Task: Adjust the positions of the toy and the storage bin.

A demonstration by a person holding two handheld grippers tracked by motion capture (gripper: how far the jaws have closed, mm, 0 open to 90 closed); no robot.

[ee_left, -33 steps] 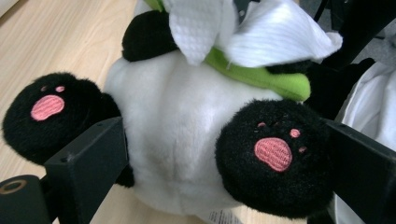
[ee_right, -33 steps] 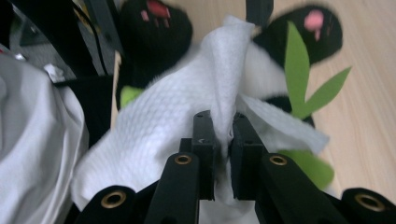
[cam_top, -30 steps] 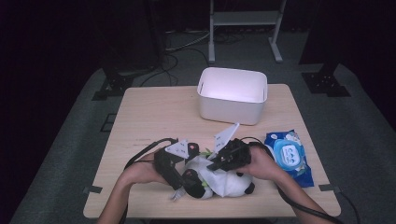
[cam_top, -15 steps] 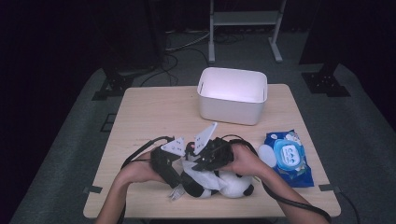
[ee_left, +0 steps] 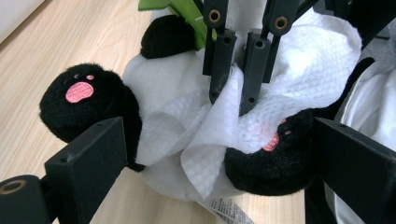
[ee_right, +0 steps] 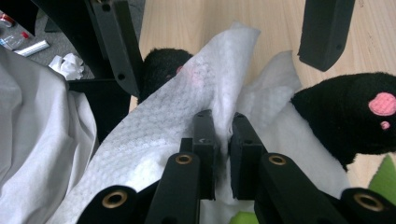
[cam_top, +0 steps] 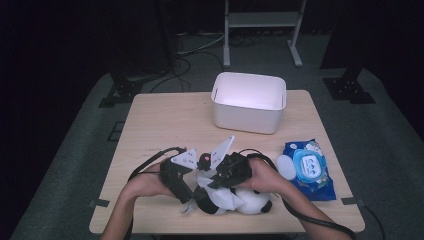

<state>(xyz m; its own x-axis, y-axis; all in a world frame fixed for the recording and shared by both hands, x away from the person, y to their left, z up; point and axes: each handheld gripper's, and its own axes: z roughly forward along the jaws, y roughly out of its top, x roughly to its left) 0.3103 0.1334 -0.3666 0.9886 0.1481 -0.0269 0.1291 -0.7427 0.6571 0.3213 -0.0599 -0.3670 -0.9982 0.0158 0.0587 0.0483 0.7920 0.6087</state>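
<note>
My right gripper (ee_right: 223, 135) pinches thin white textured wipe (ee_right: 163, 135) over black-and-white plush panda (ee_left: 88, 100) at near table edge. My left gripper (ee_left: 219, 154) wide around panda. Wipe limp, tears easily; grip bunched fold.

No readable text anywhere on the bench.

The blue wipes pack (cam_top: 306, 168) at the right of the bench (cam_top: 165, 125) carries print on its face and on its lid label, but in the high view it is too small and blurred to make out a single word or brand. A sewn-in tag (ee_left: 229, 210) hangs from the underside of the plush panda (ee_left: 88, 100) in the left gripper view; it bears fine dark lines of print, too small to read. The white tub (cam_top: 248, 102) shows a plain wall with no lettering, and the paper wipe (ee_right: 187, 98) has only an embossed pattern.
</note>
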